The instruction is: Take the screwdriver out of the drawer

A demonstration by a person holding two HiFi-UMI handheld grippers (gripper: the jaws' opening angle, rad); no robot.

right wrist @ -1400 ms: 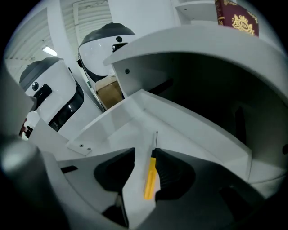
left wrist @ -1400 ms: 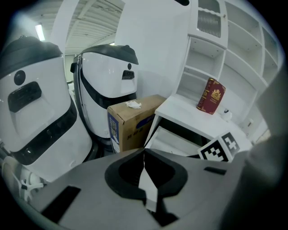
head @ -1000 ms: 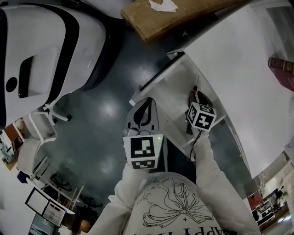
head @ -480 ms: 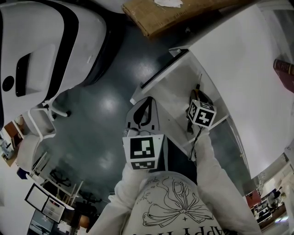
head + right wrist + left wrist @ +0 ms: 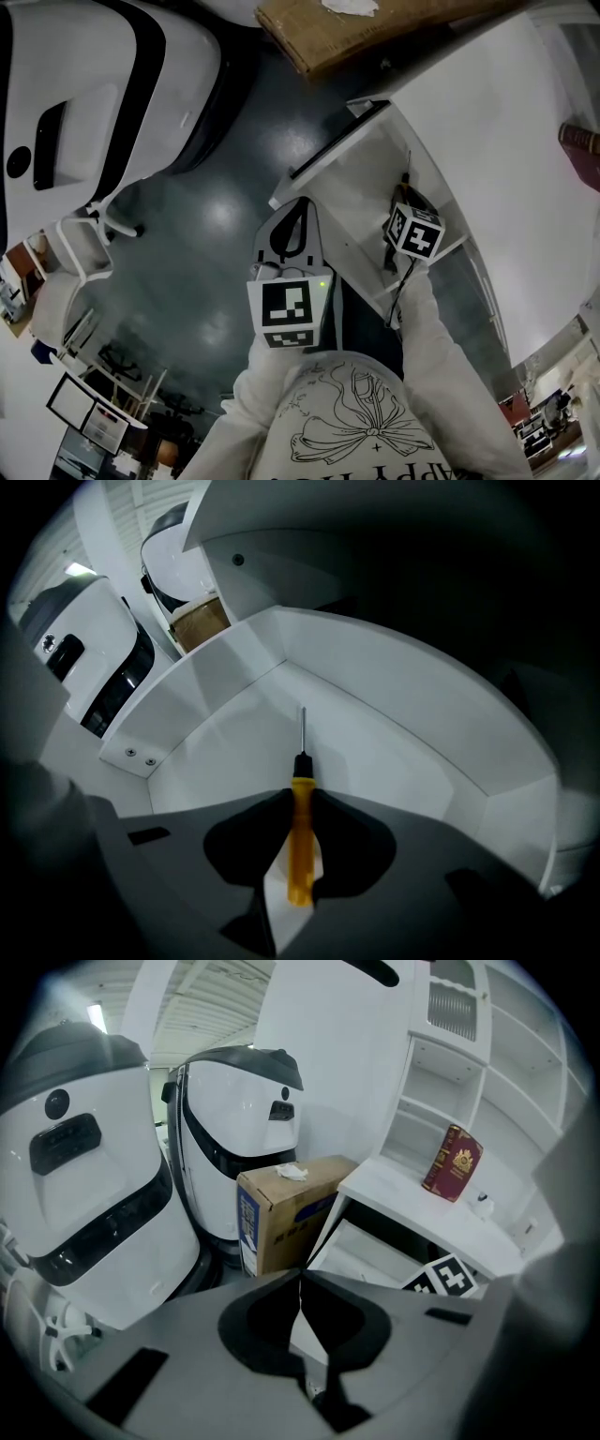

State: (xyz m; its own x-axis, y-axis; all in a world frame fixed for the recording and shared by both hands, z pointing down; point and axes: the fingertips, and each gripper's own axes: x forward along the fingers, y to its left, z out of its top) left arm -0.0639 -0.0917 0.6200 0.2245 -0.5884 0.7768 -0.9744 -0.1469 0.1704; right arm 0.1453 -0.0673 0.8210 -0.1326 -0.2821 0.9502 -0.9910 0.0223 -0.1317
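The screwdriver (image 5: 300,850) has a yellow handle and a thin metal shaft and lies on the floor of the open white drawer (image 5: 375,705). My right gripper (image 5: 300,797) points steeply down into the drawer. Its jaws are closing, and their tips touch the handle on both sides. In the head view the right gripper (image 5: 404,201) is inside the drawer (image 5: 352,183), with the shaft poking out beyond it. My left gripper (image 5: 301,204) hovers over the floor beside the drawer. Its jaws (image 5: 300,1277) are shut on nothing.
A cardboard box (image 5: 356,33) stands on the dark floor beyond the drawer. Large white machines (image 5: 84,94) fill the left. A white desk top (image 5: 487,122) lies to the right of the drawer, with a red book (image 5: 581,141) on it. Shelves rise behind the book (image 5: 453,1162).
Both grippers stay almost in place in the head view; only the camera shifts slightly.
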